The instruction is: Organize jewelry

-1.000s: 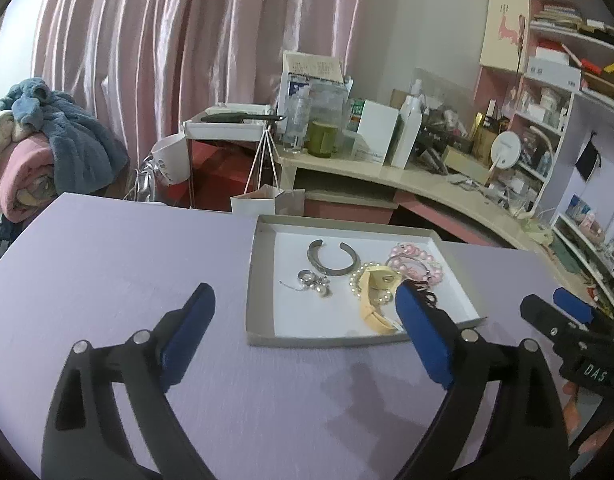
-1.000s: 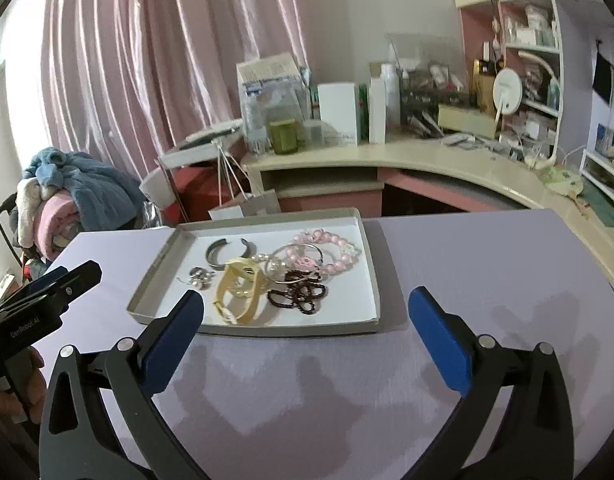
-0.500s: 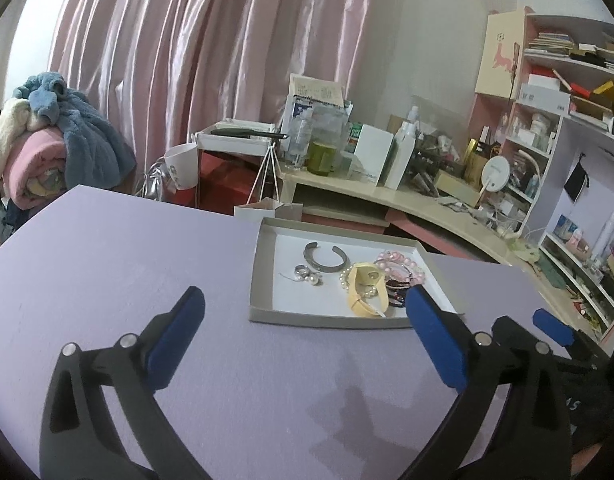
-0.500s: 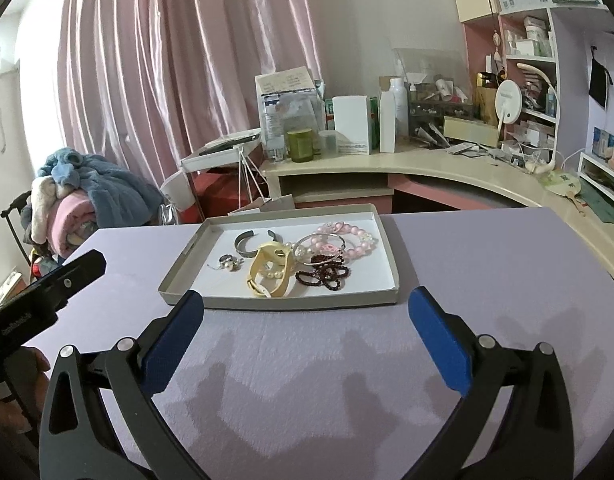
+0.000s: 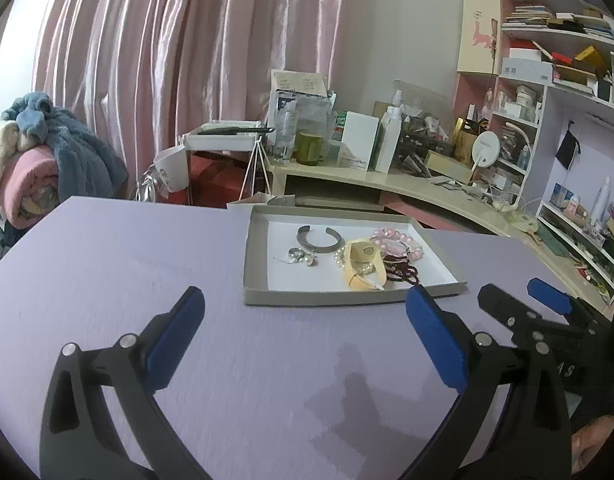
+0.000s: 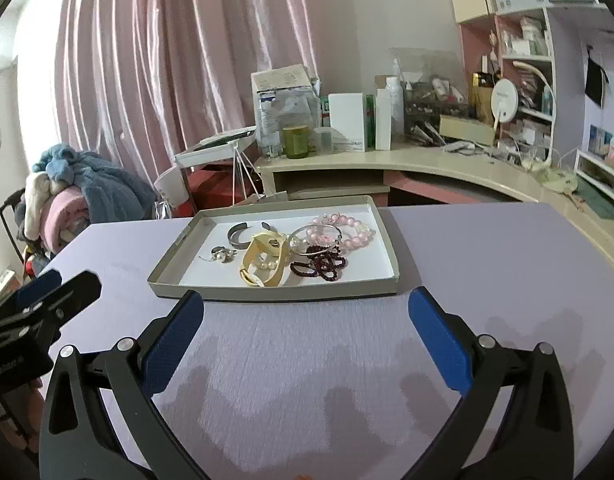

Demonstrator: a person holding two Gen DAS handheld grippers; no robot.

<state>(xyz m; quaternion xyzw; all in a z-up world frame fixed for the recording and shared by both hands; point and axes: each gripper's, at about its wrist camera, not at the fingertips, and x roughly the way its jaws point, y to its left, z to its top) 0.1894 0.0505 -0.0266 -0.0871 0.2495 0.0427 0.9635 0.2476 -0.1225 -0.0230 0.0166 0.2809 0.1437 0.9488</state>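
Shallow cardboard tray (image 6: 389, 246) holds beaded bracelets (image 6: 343, 232), both tongs spread.

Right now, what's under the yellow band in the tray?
Pearl beads poke out beneath the yellow band inside the tray. They look like a bracelet, but the band covers most of it, so I can't confirm.

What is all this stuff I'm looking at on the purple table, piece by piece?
Shallow grey cardboard tray: one, white inside, on the purple table.
Open silver metal cuff: one, tray's far left.
Small silver ring cluster: one, tray's left.
Cream yellow strap band: one, tray's middle.
Pink bead bracelet: one, tray's far right.
Thin silver bangle: one, overlapping the pink beads.
Dark maroon bead string: one, near right.
Left hand-held gripper: black, blue pads, open.
Right hand-held gripper: same, open.
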